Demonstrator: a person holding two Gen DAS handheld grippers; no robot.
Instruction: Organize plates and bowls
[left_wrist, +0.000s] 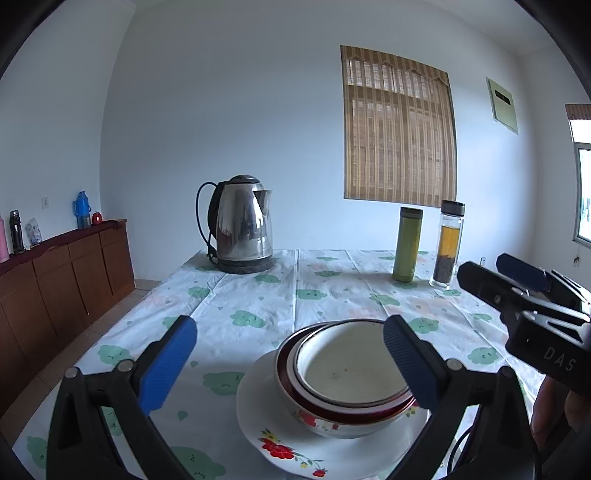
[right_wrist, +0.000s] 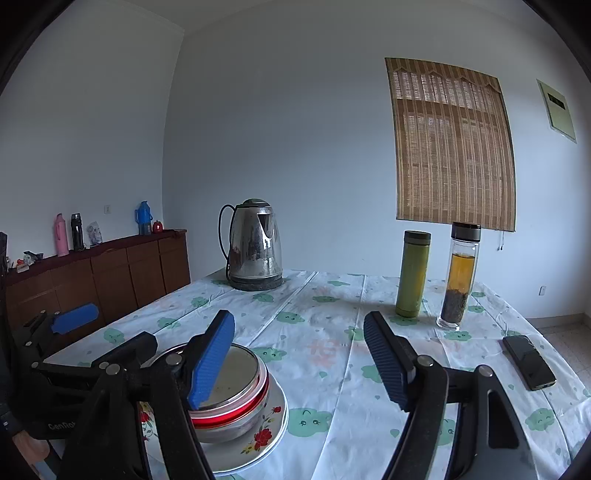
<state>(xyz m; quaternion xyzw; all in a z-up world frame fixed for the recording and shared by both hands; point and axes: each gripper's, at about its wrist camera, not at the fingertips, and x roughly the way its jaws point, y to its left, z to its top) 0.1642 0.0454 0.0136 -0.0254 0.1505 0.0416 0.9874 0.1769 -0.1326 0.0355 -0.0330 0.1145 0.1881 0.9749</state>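
Note:
A white plate with red flowers (left_wrist: 269, 439) lies on the table near the front. On it stand nested bowls (left_wrist: 347, 373) with a dark red rim, the inner one pale and empty. My left gripper (left_wrist: 291, 365) is open and hovers just in front of the stack, its right pad beside the bowl rim. The stack also shows in the right wrist view, with the bowls (right_wrist: 236, 398) on the plate (right_wrist: 269, 432). My right gripper (right_wrist: 299, 365) is open and empty, to the right of the stack. It also appears in the left wrist view (left_wrist: 517, 280).
A steel kettle (left_wrist: 242, 225) stands at the far left of the table. A green flask (left_wrist: 406, 245) and a glass tea bottle (left_wrist: 448, 245) stand at the far right. A black phone (right_wrist: 528, 363) lies at the right. A wooden cabinet (left_wrist: 55, 284) runs along the left wall.

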